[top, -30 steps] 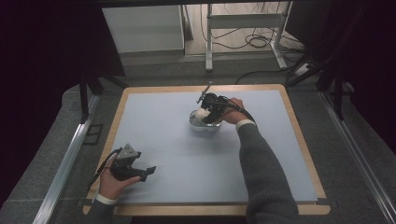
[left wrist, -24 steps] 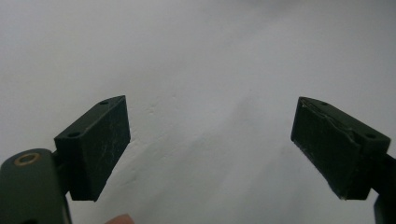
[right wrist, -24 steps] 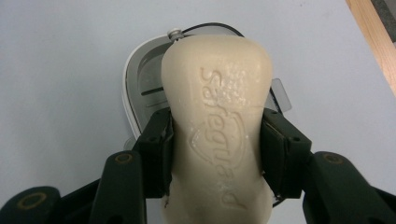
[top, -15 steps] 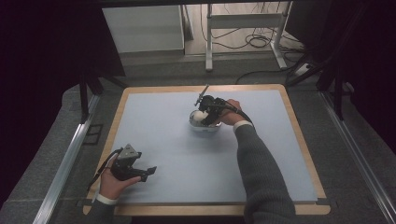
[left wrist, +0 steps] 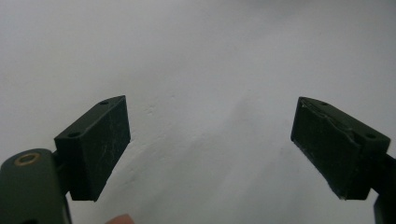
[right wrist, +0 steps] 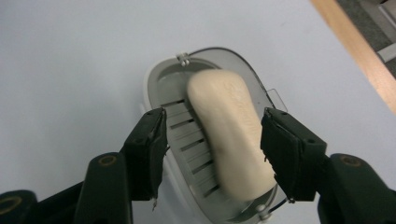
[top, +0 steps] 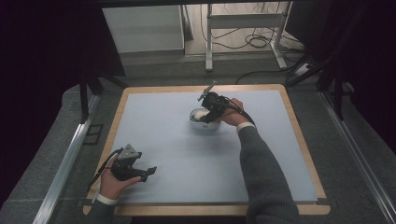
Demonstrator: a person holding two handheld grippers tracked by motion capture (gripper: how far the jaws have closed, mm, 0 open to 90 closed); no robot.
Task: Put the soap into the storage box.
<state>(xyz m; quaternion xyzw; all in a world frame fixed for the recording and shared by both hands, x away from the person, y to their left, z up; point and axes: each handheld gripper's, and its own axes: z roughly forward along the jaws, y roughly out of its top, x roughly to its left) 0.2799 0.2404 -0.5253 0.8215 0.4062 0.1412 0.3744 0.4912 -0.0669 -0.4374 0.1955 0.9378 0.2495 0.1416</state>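
A cream bar of soap [right wrist: 231, 133] lies in a white soap dish [right wrist: 156, 81] with a grey slotted tray, at the centre of the pale blue mat. In the high view the soap dish [top: 201, 125] sits under my right gripper [top: 208, 115]. My right gripper [right wrist: 212, 149] hangs open over the dish, one jaw on each side of the soap; its right jaw is close to the soap, the left stands apart. My left gripper [top: 148, 171] rests open near the mat's front left, and the left gripper [left wrist: 210, 149] has nothing but bare mat between its jaws.
The blue mat [top: 163, 140] covers a wooden-edged table [top: 299, 126]. Metal rails run along both sides. A white panel and a metal stand with cables [top: 243, 23] stand beyond the far edge.
My right gripper has shifted slightly over the soap dish. The left gripper has stayed where it was.
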